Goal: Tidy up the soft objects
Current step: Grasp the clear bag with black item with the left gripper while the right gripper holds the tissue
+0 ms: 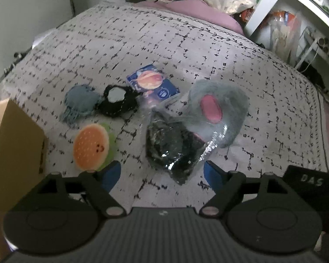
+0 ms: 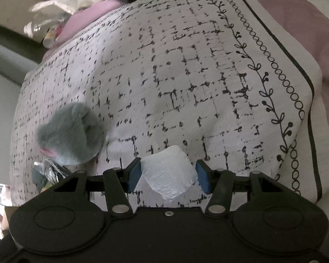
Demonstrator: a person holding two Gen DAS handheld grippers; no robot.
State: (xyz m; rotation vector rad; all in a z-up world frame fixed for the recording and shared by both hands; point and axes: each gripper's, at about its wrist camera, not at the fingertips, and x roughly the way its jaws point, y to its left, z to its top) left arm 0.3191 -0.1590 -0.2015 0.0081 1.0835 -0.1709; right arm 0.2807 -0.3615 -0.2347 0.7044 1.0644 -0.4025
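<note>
The right gripper [image 2: 167,176], fingers closing on a crinkly plastic packet [image 2: 167,175] over the bed [image 2: 186,76], may lose it — the left gripper [image 1: 162,176] hangs open above a slippery bagged dark bundle [image 1: 173,149].

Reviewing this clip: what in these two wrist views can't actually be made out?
- Cardboard box, left wrist view: cut off by the left edge; its inside is unseen.
- Dark item in the crinkled plastic bag, left wrist view: glare and blur hide what it is.
- Clear plastic piece between the right gripper pads, right wrist view: whether it is gripped is unclear.
- Grey plush, right wrist view: blurred, its face is turned away.
</note>
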